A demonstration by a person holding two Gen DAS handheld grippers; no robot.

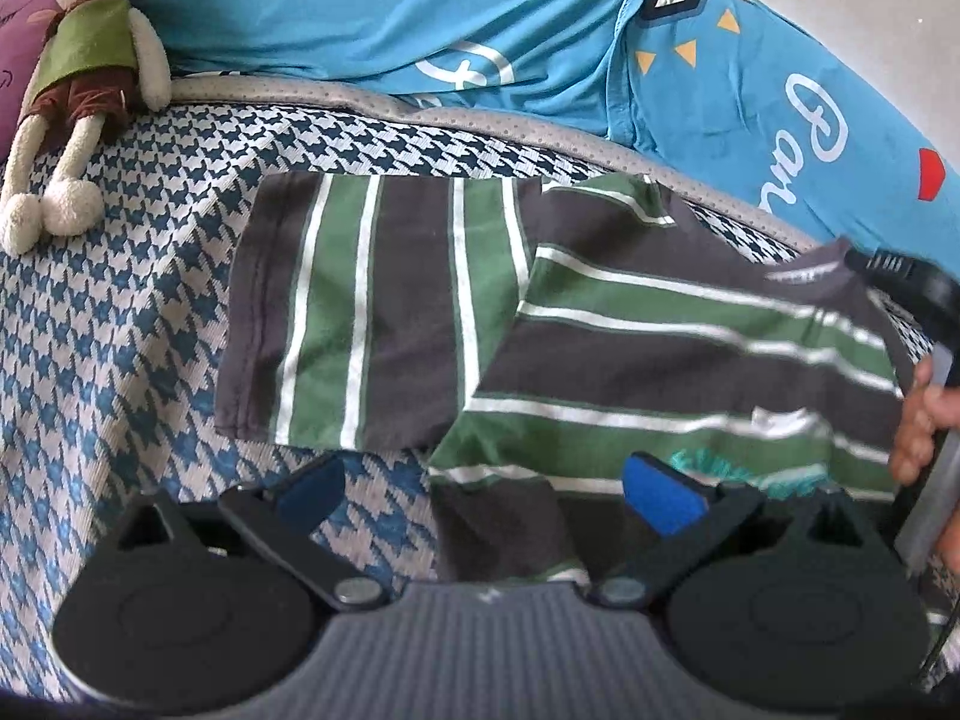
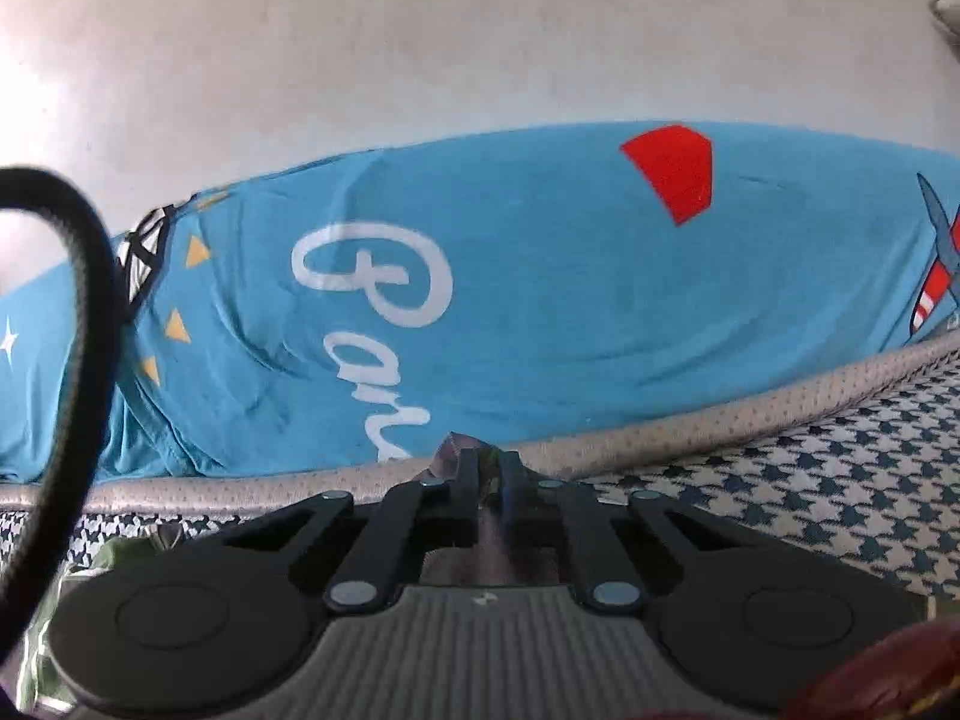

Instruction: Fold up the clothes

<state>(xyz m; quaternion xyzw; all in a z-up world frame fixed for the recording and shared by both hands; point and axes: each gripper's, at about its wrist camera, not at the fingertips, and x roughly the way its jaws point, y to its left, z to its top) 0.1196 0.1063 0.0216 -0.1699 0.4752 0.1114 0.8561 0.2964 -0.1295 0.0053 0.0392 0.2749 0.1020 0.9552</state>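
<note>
Left wrist view. The striped shirt (image 1: 540,324) lies on a houndstooth mat (image 1: 120,330), blue and white, with open mat to its left and at the near edge. The mat's grey perforated border (image 1: 480,126) curves across behind the shirt; one grey corner of cloth reaches close to it. Beyond the border lies a blue printed cover (image 1: 420,18) with white lettering. A stuffed rabbit (image 1: 90,72) lies at the far left of the mat, well apart from the shirt. The left tongs (image 1: 483,495) stand wide, blue pads apart, pressing nothing; the shirt's near hem runs between and under them. At the right edge a hand (image 1: 924,420) grips a handle, and dark hardware of the right tongs sits at the shirt's collar.

The shirt: dark grey and green bands with thin white stripes. Its left part lies flat with stripes running away from the camera; the right part is angled over it with stripes running crosswise. Teal print shows near the hem.

Right wrist view. The right tongs (image 2: 486,468) are drawn narrow, pinching a peak of grey cloth from the shirt (image 2: 462,447). Just ahead: the grey border (image 2: 720,414), then the blue cover (image 2: 540,300), then a pale wall (image 2: 420,48). Houndstooth mat (image 2: 810,480) lies open to the right. A black cable (image 2: 78,300) loops at the left.
</note>
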